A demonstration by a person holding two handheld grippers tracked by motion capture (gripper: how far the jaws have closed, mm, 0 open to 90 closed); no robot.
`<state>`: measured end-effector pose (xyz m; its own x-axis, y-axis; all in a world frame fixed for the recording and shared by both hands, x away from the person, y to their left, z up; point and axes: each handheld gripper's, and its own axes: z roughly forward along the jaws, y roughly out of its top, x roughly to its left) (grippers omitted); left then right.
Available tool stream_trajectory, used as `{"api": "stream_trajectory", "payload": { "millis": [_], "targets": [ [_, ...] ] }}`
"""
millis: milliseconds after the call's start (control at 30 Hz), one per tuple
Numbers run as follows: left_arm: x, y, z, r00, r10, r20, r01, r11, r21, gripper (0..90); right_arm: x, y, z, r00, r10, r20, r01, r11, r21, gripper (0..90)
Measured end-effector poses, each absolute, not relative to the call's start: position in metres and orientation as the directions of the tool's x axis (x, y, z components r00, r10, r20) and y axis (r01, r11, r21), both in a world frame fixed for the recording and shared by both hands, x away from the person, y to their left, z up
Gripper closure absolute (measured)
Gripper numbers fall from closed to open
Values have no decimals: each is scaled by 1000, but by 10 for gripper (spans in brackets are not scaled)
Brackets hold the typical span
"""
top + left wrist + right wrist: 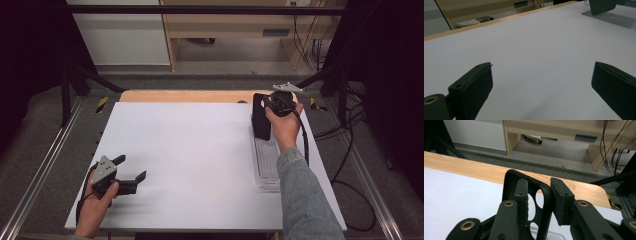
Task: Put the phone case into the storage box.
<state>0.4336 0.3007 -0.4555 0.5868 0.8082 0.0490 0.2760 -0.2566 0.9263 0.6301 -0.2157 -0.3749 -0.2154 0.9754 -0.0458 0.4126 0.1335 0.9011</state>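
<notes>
Right gripper is clamped on one side rail of the black soft-plastic phone case, holding it upright over the far end of the clear ribbed plastic tray, probably to lift it clear. Left gripper idles wide open and empty over the white tabletop, near its front-left corner.

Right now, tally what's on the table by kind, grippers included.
Grippers: 2, left and right
Phone case: 1, black
Clear tray: 1
Total: 4
</notes>
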Motion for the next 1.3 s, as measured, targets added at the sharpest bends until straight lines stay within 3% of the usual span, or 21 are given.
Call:
{"api": "stream_trajectory", "payload": {
  "millis": [433,1300],
  "targets": [
    [433,308,-451,536,844,35,233,-187,954,38,631,-219,-375,-207,978,-19,409,104,906,679],
    [432,309,-450,524,851,31,230,-177,957,38,634,-217,-377,-198,980,-5,413,88,906,664]
  ]
}}
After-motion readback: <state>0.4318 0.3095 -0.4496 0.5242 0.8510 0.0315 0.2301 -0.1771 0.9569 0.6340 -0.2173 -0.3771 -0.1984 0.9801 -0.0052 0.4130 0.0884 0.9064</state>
